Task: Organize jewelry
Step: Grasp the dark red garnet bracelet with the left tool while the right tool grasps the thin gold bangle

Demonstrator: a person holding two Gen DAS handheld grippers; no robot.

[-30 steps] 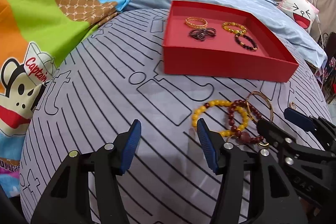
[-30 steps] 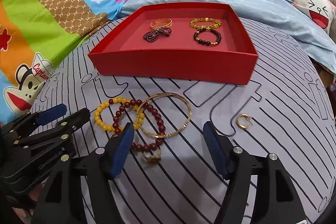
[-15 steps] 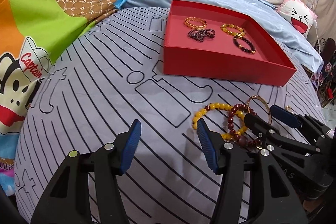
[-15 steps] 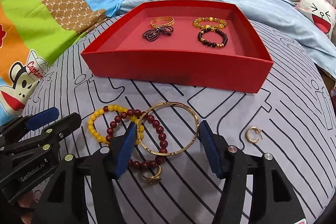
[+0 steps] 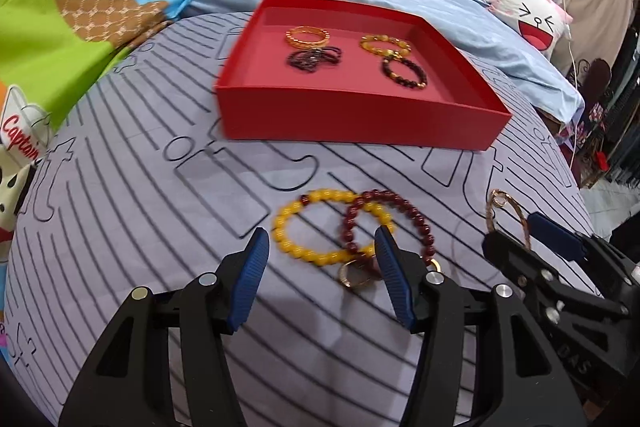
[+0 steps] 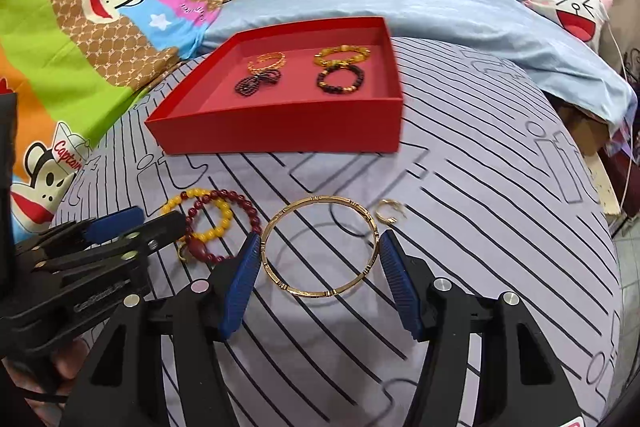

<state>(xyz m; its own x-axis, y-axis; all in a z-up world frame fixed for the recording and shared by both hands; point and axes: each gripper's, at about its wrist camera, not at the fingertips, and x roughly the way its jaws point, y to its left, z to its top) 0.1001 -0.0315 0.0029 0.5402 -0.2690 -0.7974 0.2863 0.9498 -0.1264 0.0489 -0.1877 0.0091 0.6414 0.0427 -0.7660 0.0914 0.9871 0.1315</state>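
- A striped grey cloth is covering the bed, and everything for the job is lying on it.
- The red tray is sitting at the far side; four bracelets are already lying inside it, none touching the walls as far as I can tell.
- The right gripper is straddling the gold bangle; its jaws have just been closing and are standing at a middling width, the pads beside the rim on either side. In the left wrist view the bangle looks tilted up between them, so the pads are probably pressing on it.
- The bangle is looking stiff, thin, light and slippery; squeezing across its widest part, as here, seems the sound hold, since an off-centre pinch could let it skid out.
- The left gripper is hanging half open and empty above the yellow bead bracelet and the dark red bead bracelet, which are overlapping. Both look limp and light; pinching one strand should lift one, though it may drag the other along.
- A small ring is lying by the red beads, partly hidden.
- A small gold earring is lying just beyond the bangle, tiny and likely fiddly.
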